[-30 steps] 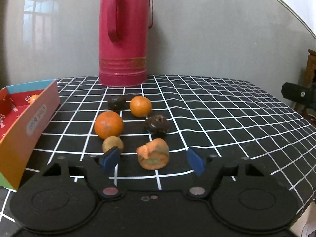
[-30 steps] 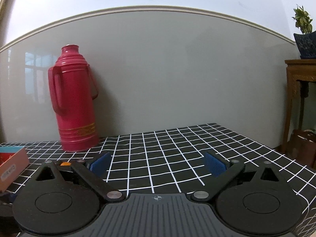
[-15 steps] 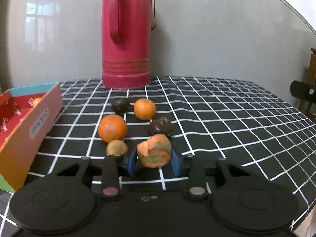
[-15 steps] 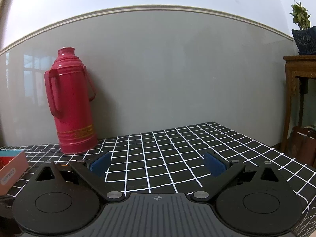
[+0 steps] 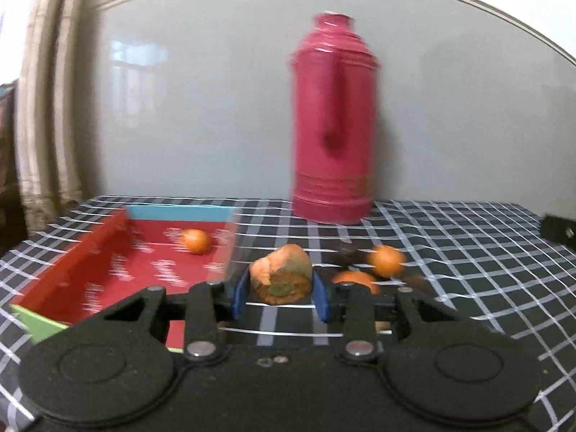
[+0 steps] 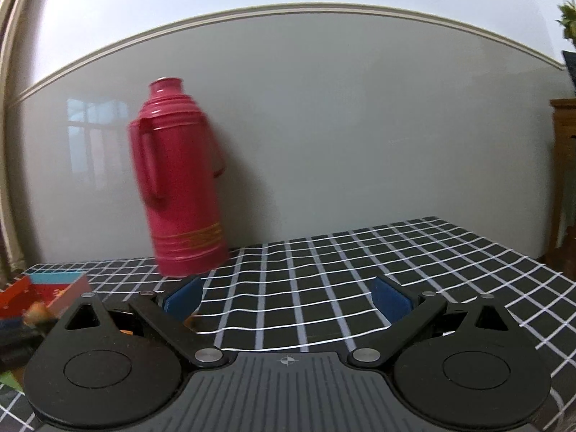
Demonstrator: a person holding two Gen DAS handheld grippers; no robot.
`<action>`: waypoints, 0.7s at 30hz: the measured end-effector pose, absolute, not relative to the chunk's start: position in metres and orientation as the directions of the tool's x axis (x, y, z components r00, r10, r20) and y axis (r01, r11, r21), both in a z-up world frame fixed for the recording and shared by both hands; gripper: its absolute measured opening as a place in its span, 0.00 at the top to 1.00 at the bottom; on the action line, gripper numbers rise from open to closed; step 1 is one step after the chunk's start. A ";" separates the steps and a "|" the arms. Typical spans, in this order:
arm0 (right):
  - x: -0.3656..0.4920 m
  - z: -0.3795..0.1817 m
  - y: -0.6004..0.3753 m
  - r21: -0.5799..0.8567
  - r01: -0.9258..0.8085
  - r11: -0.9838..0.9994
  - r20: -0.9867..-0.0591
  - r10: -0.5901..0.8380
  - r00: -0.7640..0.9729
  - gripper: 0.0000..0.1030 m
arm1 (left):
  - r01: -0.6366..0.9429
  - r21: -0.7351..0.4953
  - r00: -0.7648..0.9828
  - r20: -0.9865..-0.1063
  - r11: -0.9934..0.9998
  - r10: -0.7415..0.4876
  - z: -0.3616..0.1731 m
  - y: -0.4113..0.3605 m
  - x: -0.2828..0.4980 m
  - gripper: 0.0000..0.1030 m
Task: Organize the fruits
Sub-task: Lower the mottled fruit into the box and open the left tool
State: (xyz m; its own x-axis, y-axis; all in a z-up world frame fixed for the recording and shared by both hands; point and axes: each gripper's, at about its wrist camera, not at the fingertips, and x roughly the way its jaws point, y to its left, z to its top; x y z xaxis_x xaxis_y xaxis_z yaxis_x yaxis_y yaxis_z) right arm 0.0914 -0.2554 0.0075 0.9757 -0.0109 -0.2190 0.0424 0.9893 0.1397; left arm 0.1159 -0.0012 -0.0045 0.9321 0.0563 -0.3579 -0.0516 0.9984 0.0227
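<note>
My left gripper (image 5: 280,293) is shut on an orange, green-mottled fruit piece (image 5: 282,274) and holds it above the checkered cloth, just right of the red box (image 5: 108,252). One small orange (image 5: 195,241) lies inside the box. Two oranges (image 5: 386,260) (image 5: 354,280) and a dark fruit, blurred, lie on the cloth right of the gripper. My right gripper (image 6: 286,298) is open and empty over the cloth; the box corner (image 6: 54,286) shows at its left.
A tall red thermos (image 5: 333,129) stands at the back by the wall; it also shows in the right wrist view (image 6: 180,180). A curtain (image 5: 39,108) hangs at the left. A wooden stand (image 6: 563,180) is off the table's right.
My left gripper closed on the mottled fruit piece, lifted it and swung left toward the red box. The right gripper stayed open and turned a little left.
</note>
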 end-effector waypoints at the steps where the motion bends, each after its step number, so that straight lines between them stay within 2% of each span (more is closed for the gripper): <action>1: 0.092 0.008 -0.249 0.140 0.032 0.990 -0.220 0.000 0.976 0.03 | -0.076 0.018 0.932 -0.355 0.997 0.078 -0.003 0.010 0.115 0.73; 6: 0.098 0.004 -0.216 0.128 -0.024 0.991 -0.231 0.053 0.972 0.03 | -0.160 -0.018 0.915 -0.377 0.987 0.142 -0.002 0.055 0.116 0.73; 7: 0.099 0.003 -0.211 0.124 -0.035 0.992 -0.237 0.064 0.970 0.03 | -0.169 -0.013 0.908 -0.391 0.986 0.151 -0.004 0.061 0.117 0.68; 9: 0.100 0.002 -0.200 0.117 -0.054 0.992 -0.238 0.080 0.968 0.03 | -0.189 -0.007 0.901 -0.399 0.982 0.170 -0.007 0.067 0.116 0.47; 10: 0.101 0.001 -0.196 0.111 -0.061 0.992 -0.241 0.086 0.967 0.03 | -0.196 -0.006 0.905 -0.385 0.980 0.179 -0.007 0.068 0.113 0.19; 11: 0.101 0.000 -0.191 0.104 -0.067 0.992 -0.246 0.091 0.965 0.03 | -0.205 0.002 0.913 -0.360 0.979 0.192 -0.007 0.069 0.108 0.07; 13: 0.101 -0.002 -0.184 0.095 -0.080 0.992 -0.254 0.102 0.962 0.03 | -0.213 0.026 0.924 -0.321 0.977 0.210 -0.002 0.069 0.099 0.07; 21: 0.102 -0.010 -0.169 0.014 -0.110 0.994 -0.272 0.109 0.956 0.03 | -0.237 0.024 0.910 -0.346 0.971 0.231 -0.002 0.072 0.096 0.06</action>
